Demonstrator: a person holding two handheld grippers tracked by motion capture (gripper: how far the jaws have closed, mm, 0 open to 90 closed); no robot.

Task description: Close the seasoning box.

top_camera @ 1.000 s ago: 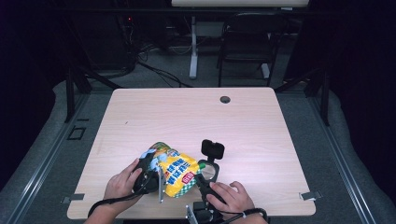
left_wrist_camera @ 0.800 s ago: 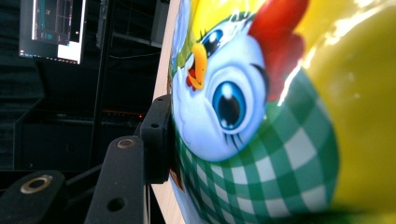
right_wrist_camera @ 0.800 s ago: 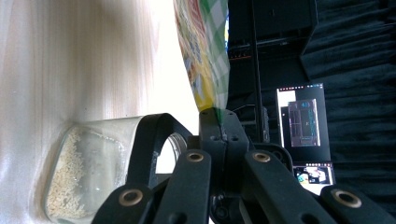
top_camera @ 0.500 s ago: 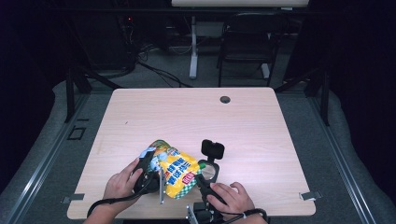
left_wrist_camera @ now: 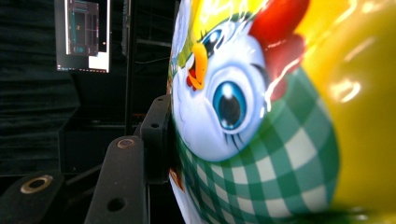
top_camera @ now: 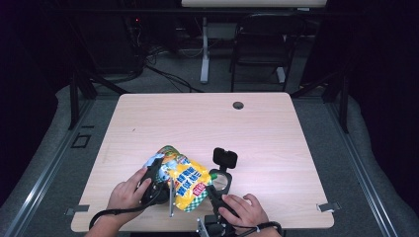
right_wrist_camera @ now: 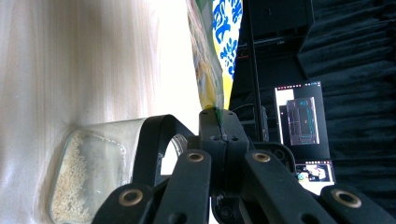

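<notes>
Yellow, with blue lettering and a green checked band, the snack bag (top_camera: 185,180) is held off the pale wooden tabletop (top_camera: 257,128) near its front edge, between the person's two hands. The left tool (top_camera: 154,178) grips the bag's side: in the left gripper view one black jaw presses against the printed cartoon chicken, so the tool is clamped on the bag's bulging body. The right tool (right_wrist_camera: 218,122) has its jaws pressed together, pinching the bag's thin sealed edge. Just beside it on the tabletop stands a glass jar (right_wrist_camera: 91,170) holding pale grains at its bottom.
</notes>
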